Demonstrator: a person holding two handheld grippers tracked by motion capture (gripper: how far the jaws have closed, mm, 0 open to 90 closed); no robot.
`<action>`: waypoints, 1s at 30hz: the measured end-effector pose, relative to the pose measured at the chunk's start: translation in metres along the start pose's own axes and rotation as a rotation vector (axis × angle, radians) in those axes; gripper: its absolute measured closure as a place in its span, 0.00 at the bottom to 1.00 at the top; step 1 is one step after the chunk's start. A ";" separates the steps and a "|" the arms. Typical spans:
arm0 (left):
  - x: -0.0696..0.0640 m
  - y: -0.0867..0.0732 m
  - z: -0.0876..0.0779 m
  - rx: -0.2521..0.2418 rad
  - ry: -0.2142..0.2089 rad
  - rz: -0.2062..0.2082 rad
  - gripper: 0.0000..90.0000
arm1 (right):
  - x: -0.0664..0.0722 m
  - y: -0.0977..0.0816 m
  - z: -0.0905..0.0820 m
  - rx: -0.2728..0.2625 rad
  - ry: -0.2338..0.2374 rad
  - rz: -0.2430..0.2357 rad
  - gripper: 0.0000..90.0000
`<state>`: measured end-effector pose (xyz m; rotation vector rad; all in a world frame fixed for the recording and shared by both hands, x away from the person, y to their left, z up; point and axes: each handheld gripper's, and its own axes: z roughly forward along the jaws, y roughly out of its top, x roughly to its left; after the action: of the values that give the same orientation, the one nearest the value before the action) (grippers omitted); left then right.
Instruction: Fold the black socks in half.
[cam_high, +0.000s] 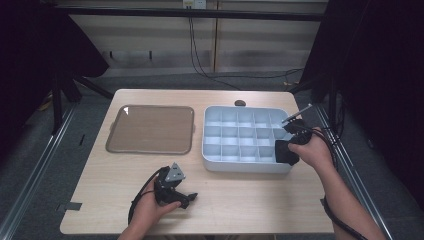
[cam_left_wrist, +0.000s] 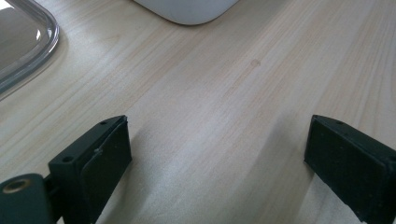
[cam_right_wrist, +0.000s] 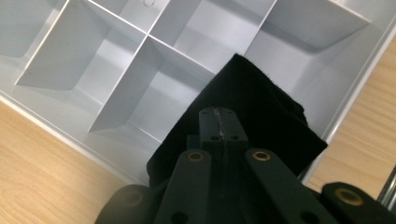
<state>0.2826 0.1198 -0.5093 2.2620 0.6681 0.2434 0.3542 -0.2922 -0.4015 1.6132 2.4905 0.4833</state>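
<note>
1. Over the white divided tray's near right corner: right gripper, jaws pinched tight on a black cloth hanging above the compartments.
2. Down on the bare table: left gripper, jaws spread wide, holding nothing.

Both forearms were bare, no sleeves on them. The left gripper was black, with a grey three-cornered plate on top that had small holes in it, and a black cable looped off its back. Seen close, its fingers were flat matte black blocks with tiny screw holes, one pivot ringed in brass. The right gripper was black too, its linkage arms carrying brass-ringed pivots and small dark screws, and a black cable trailed along the forearm.
</note>
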 end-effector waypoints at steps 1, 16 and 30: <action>0.000 0.000 0.000 -0.002 -0.003 -0.003 0.07 | 0.000 -0.001 0.001 0.003 -0.002 0.000 1.00; 0.000 0.000 0.000 -0.002 -0.004 -0.001 0.07 | -0.005 -0.008 0.011 0.040 -0.036 0.001 1.00; 0.000 0.000 0.000 0.007 -0.005 0.004 0.07 | -0.009 -0.018 0.028 0.081 -0.032 0.016 1.00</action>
<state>0.2829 0.1199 -0.5091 2.2701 0.6629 0.2372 0.3502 -0.3014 -0.4345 1.6576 2.5059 0.3606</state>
